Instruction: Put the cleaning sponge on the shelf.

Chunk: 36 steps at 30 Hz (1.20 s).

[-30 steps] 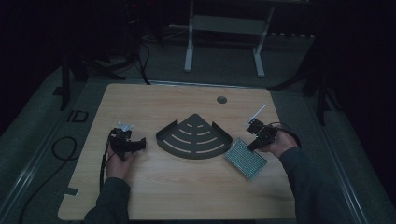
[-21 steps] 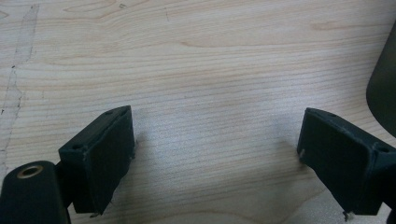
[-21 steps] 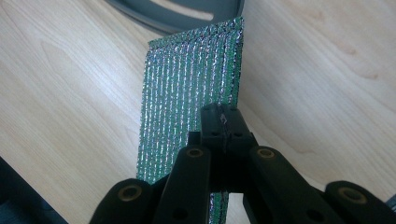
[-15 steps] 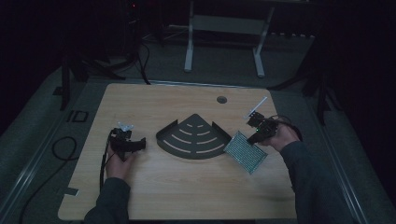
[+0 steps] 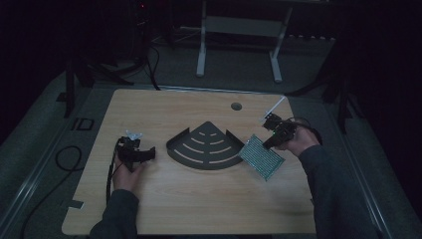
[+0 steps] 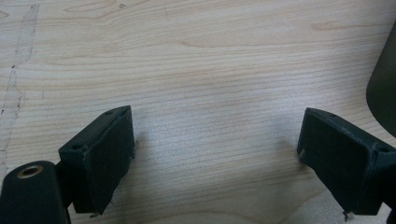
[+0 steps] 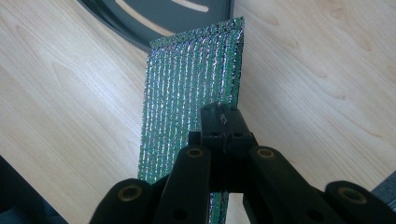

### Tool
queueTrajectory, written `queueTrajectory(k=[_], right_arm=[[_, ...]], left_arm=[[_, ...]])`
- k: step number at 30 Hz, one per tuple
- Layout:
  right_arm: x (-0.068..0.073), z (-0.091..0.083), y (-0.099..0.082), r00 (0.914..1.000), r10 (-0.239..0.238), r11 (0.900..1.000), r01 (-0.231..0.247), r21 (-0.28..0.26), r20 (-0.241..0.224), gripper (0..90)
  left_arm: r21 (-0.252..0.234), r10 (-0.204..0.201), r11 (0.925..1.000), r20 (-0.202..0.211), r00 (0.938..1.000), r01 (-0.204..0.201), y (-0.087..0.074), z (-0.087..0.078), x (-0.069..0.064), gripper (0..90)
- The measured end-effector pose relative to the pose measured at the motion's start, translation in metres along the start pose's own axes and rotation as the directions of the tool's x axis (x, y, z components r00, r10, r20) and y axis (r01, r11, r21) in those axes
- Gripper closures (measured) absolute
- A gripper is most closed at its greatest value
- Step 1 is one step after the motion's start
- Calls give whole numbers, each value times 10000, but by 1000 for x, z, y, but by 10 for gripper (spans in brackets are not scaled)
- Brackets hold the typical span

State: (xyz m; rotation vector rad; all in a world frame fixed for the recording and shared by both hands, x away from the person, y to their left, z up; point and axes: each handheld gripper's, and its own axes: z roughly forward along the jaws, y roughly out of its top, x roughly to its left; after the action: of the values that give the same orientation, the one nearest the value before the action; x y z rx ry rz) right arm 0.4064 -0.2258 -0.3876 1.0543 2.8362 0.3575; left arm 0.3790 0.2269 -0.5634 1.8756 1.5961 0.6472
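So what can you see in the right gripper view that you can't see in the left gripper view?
The right gripper view alone has the right gripper shut on a sparkly green sheet, and the slots of the dark fan-shaped tray beyond it. The left gripper view alone has the left gripper, its jaws wide apart with nothing between them. Both share the pale wooden table and a bit of that dark tray.

— Any readable text, labels, brands, numbers or signs?
— None. Nothing printed on the wooden table (image 5: 164, 112), the green glittery sheet (image 7: 191, 84) or the dark fan-shaped tray (image 5: 206, 147).
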Motion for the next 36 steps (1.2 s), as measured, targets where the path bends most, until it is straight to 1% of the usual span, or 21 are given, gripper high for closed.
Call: queueTrajectory(k=[3, 8, 18, 36], right_arm=[[-1, -5, 3, 10000, -17, 10000, 18, -45, 93, 897], [-1, -8, 7, 9999, 0, 10000, 1, -79, 124, 897], [-2, -7, 18, 9999, -56, 10000, 56, 3, 111, 897], [-7, -1, 32, 10000, 58, 10000, -58, 50, 10, 897]], left_arm=[[1, 0, 10000, 1, 10000, 0, 0, 0, 0, 115], [7, 2, 10000, 4, 10000, -2, 0, 0, 0, 114], [7, -1, 10000, 4, 10000, 1, 0, 0, 0, 115], [-5, -3, 10000, 1, 10000, 3, 0, 0, 0, 115]])
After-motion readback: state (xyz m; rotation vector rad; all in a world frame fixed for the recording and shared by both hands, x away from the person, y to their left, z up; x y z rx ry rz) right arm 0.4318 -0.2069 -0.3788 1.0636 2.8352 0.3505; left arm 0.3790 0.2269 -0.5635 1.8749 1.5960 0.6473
